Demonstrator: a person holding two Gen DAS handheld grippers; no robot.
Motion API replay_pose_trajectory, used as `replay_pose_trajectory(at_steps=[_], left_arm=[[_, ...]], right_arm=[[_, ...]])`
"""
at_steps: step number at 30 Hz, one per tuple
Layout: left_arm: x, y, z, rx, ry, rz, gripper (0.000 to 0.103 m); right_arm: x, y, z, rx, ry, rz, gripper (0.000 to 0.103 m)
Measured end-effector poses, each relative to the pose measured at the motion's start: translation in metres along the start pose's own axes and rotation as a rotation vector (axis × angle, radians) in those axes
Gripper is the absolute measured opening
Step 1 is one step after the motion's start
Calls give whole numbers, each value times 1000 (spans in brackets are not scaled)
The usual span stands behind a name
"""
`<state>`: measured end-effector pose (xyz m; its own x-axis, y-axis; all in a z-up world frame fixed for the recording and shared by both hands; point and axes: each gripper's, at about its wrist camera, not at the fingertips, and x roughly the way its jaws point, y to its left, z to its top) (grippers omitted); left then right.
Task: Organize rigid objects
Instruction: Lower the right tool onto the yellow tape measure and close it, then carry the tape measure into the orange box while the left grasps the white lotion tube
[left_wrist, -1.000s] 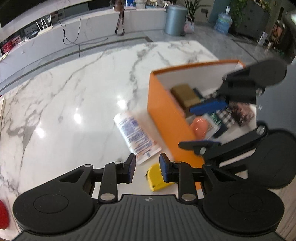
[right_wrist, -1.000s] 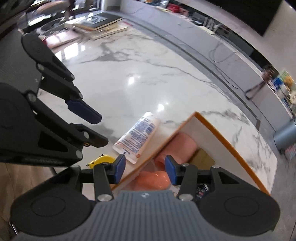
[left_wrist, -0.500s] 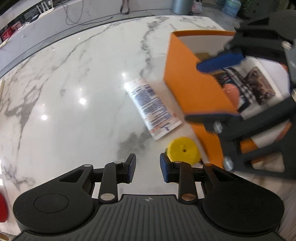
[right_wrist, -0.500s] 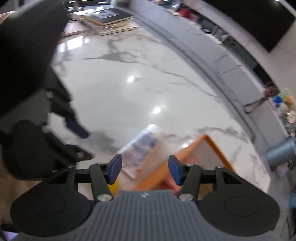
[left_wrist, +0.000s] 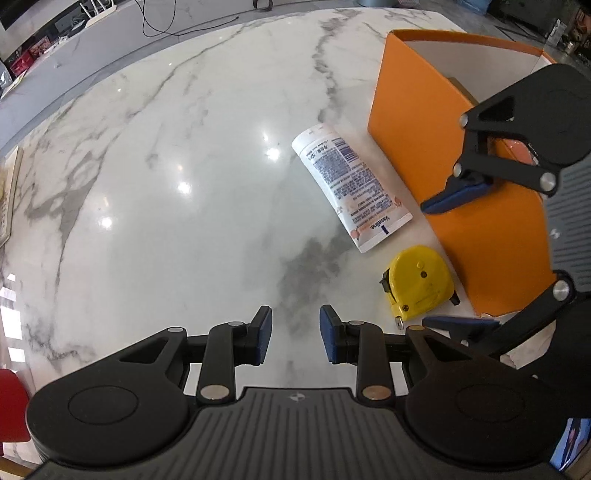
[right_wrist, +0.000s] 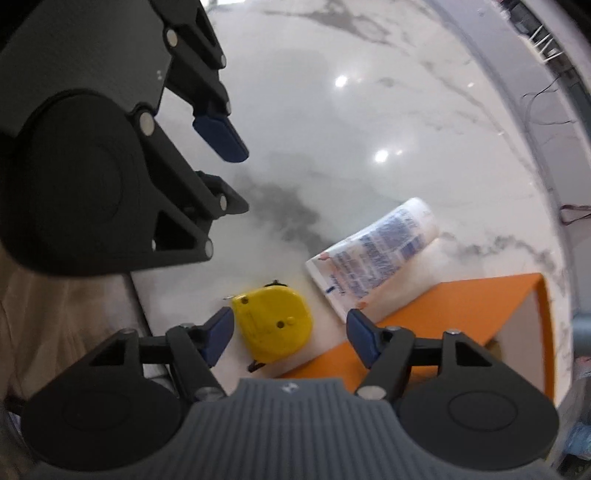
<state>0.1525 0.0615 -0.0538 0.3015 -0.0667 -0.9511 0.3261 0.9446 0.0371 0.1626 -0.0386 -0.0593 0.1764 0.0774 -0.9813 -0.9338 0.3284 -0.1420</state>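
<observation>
On the marble table (left_wrist: 166, 166) stands an orange box (left_wrist: 443, 155), its contents mostly hidden, with a white tube (left_wrist: 351, 184) and a yellow tape measure (right_wrist: 275, 325) beside it, between the just-widened jaws of the right gripper (right_wrist: 288, 336); the left gripper (left_wrist: 295, 334) is slightly apart, empty.

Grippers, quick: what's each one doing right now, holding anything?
Left gripper: jaws narrowly apart, empty, over bare marble.
Right gripper: open, jaws just been widening, astride the tape measure but not gripping it.
</observation>
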Motion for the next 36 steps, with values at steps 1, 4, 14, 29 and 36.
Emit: replay_pose_trajectory(at_steps=[1, 4, 14, 29, 36], left_arm=[[1, 2, 0, -10, 3, -7, 35], [5, 7, -2, -22, 6, -13, 35], [8, 20, -4, -66, 0, -87, 35], [15, 31, -4, -121, -4, -158, 36], [14, 31, -4, -116, -11, -164, 36]], right_arm=[[2, -1, 2, 2, 9, 13, 67], [6, 2, 7, -36, 24, 22, 66], [31, 0, 17, -32, 115, 86, 57], [48, -5, 28, -31, 199, 147, 57], [49, -14, 30, -3, 179, 151, 55]])
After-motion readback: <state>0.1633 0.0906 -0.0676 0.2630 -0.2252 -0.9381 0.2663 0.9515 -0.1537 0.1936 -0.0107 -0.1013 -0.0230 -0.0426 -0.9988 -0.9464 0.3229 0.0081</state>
